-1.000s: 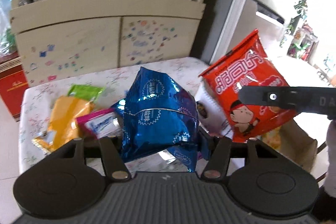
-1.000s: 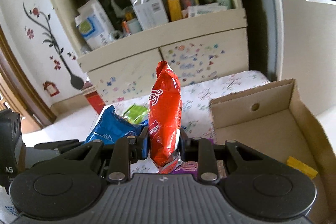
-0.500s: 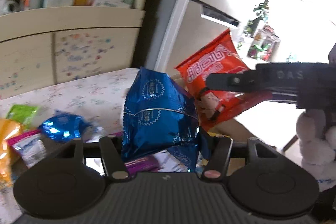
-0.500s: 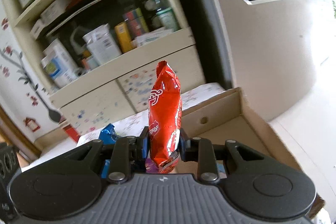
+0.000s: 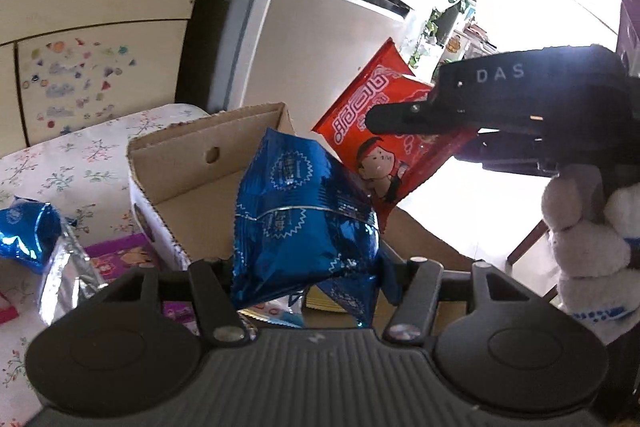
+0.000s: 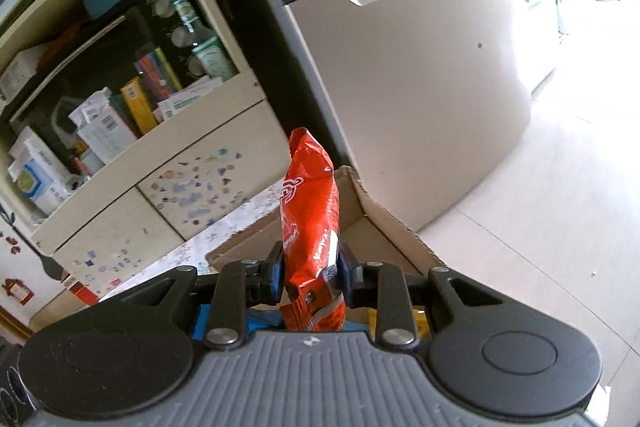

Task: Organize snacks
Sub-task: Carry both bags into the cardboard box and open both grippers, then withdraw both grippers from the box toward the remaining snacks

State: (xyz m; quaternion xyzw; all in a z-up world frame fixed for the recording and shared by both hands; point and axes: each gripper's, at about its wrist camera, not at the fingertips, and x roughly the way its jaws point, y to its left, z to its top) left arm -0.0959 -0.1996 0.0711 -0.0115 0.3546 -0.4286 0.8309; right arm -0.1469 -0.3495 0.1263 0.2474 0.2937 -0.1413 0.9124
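- Shiny blue foil snack bag (image 5: pixel 304 211): clamped near its lower edge between the fingers of the left gripper (image 5: pixel 308 267), held upright above the open brown cardboard box (image 5: pixel 208 163).
- Red plastic snack bag with a cartoon figure (image 5: pixel 376 131): pinched at its lower end by the right gripper (image 6: pixel 310 275), upright; in the left wrist view it sits over the box's far right side, just behind the blue bag.
- Box stands on the floral-patterned tablecloth (image 5: pixel 80 163); a yellow packet (image 6: pixel 420 319) lies inside.
- Second small blue foil bag (image 5: pixel 28 231) and purple packet (image 5: pixel 120 259) lie on the cloth left of the box.
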